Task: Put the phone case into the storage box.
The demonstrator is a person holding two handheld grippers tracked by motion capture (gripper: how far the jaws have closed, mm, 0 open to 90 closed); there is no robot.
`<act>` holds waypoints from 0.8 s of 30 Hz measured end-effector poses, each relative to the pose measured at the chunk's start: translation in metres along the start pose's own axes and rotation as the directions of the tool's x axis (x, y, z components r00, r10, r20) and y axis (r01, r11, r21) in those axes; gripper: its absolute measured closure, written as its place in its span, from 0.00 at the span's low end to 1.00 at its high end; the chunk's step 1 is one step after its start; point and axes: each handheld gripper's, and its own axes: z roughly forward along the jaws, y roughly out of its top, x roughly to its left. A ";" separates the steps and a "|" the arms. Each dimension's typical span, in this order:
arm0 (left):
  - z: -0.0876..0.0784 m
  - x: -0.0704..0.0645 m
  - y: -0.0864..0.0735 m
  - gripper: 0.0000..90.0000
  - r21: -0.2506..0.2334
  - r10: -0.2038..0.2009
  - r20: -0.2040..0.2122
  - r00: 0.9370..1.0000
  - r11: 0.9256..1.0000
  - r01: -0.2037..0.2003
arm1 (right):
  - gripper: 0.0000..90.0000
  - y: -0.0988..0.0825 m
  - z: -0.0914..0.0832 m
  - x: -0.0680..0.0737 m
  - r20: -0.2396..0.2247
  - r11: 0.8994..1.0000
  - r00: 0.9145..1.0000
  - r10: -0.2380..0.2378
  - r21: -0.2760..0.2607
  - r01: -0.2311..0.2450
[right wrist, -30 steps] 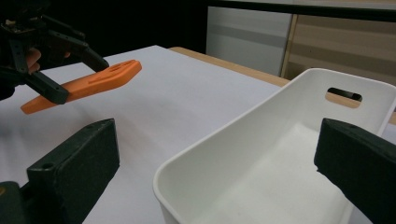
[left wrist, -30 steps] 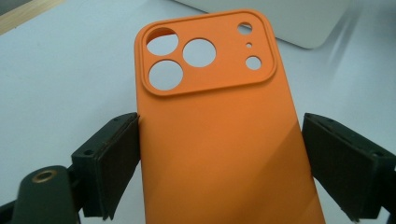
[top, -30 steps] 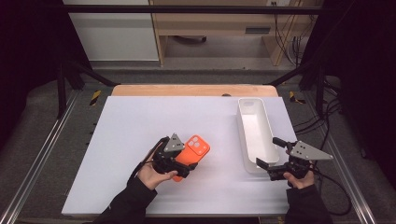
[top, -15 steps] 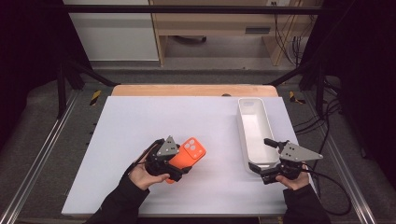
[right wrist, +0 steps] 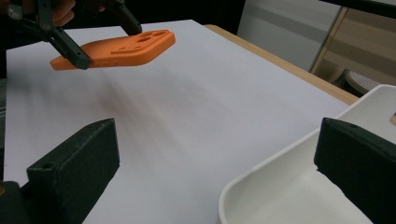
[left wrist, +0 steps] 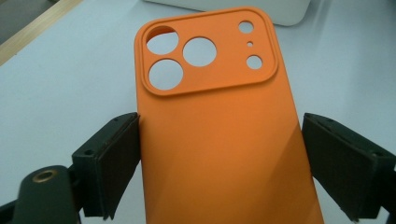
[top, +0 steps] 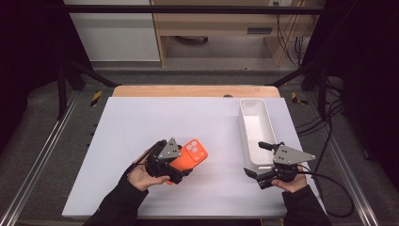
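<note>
The left gripper (top: 181, 165) clamps an orange phone case (left wrist: 219, 126) by its long edges, one black jaw against each side; the case sits between the jaws with its camera cut-outs pointing toward one o'clock in the high view. From the right gripper view, the case (right wrist: 116, 48) hangs lifted off the white table (top: 141, 122), roughly level. The right gripper (top: 256, 160) has its jaws spread wide with nothing between them, poised at the near end of the white tray (top: 256, 122), which lies at three o'clock from the case, well apart from it. A hand (top: 141, 176) holds the left gripper at seven o'clock.
</note>
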 end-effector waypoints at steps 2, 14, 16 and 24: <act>0.001 -0.001 0.000 0.15 0.007 0.013 0.002 1.000 1.000 -0.013 | 0.00 0.001 0.001 0.001 -0.007 1.000 1.000 -0.004 0.003 0.004; 0.003 -0.001 0.001 0.15 0.038 0.067 0.024 0.997 0.997 -0.068 | 0.00 0.011 0.011 0.014 -0.025 0.997 0.997 -0.066 0.032 0.067; 0.004 -0.002 0.002 0.15 0.043 0.080 0.025 0.996 0.996 -0.081 | 0.01 0.012 0.014 0.017 -0.035 0.995 0.996 -0.087 0.050 0.088; 0.005 -0.006 0.010 0.15 0.055 0.133 0.041 0.990 0.989 -0.135 | 0.01 0.017 0.024 0.027 -0.080 0.987 0.988 -0.129 0.086 0.136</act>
